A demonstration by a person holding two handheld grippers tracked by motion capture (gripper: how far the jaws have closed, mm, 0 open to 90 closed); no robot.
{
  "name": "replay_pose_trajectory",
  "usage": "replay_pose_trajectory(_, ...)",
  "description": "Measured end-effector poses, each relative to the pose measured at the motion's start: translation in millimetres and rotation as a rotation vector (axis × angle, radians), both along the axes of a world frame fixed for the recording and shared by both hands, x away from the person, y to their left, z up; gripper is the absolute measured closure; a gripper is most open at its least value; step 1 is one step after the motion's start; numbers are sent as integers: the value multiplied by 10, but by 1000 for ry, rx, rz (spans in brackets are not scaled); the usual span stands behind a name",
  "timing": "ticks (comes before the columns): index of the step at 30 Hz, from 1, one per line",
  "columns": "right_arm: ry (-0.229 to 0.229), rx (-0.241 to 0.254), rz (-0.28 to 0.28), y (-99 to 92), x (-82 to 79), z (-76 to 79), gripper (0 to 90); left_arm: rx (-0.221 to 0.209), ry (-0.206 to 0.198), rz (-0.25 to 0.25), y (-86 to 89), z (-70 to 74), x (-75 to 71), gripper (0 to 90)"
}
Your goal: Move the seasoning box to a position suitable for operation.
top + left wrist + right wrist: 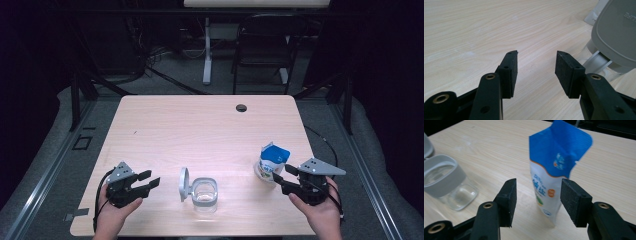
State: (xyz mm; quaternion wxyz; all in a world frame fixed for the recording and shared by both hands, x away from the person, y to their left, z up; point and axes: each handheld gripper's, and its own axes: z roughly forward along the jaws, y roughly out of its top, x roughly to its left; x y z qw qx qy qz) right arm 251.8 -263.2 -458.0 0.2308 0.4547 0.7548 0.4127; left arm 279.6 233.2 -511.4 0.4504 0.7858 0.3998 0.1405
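A blue and white pouch (272,162) (556,157) stands upright at the table's front right, its top torn open. My right gripper (281,173) (537,182) is open just in front of it, and the pads are clear of the pouch. A clear glass jar (205,194) (446,182) with a grey rim sits at the front middle, its round grey lid (184,184) (616,35) hinged up on its left side. To the left of the jar, my left gripper (154,178) (537,62) rests open and holds nothing, pointing towards the lid.
The light wooden table (200,125) has a small dark cable hole (241,107) near its far edge. A black chair (265,50) and a white desk leg (207,50) stand on the floor beyond the table.
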Motion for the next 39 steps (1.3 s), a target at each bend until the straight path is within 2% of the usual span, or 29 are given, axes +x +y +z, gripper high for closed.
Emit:
replay_pose_trajectory(2, 3, -7, -17, -20, 19, 2, 460, -1, 1, 4, 5, 4, 0, 533)
replay_pose_trajectory(5, 4, 8, -38, -55, 94, -3, 431, -9, -2, 8, 12, 3, 1, 533)
replay_pose_trajectory(10, 25, -7, -28, -40, 230, -44, 401, -5, -2, 11, 22, 3, -3, 532)
replay_pose_trajectory(13, 41, 9, -31, -32, 295, -96, 393, -4, -2, 12, 23, 1, -1, 532)
replay_pose_trajectory(16, 48, 5, -23, -21, 329, -133, 392, -5, 1, 15, 26, -5, 4, 531)
replay_pose_trajectory(19, 53, -5, -8, 22, 369, -203, 387, -5, 3, 16, 30, -15, 13, 529)
replay_pose_trajectory(24, 47, -9, -26, 71, 422, -321, 372, -2, 7, 20, 35, -21, 16, 527)
replay_pose_trajectory(25, 42, 5, -34, 76, 439, -371, 368, -4, 9, 21, 34, -26, 17, 527)
replay_pose_trajectory(28, 46, 7, -40, 75, 450, -411, 362, -2, 11, 20, 33, -32, 19, 526)
replay_pose_trajectory(34, 43, -17, -33, 93, 453, -554, 334, -10, 13, 27, 32, -42, 22, 524)
replay_pose_trajectory(39, 50, -33, -48, 105, 472, -758, 331, -3, 14, 24, 32, -51, 28, 522)
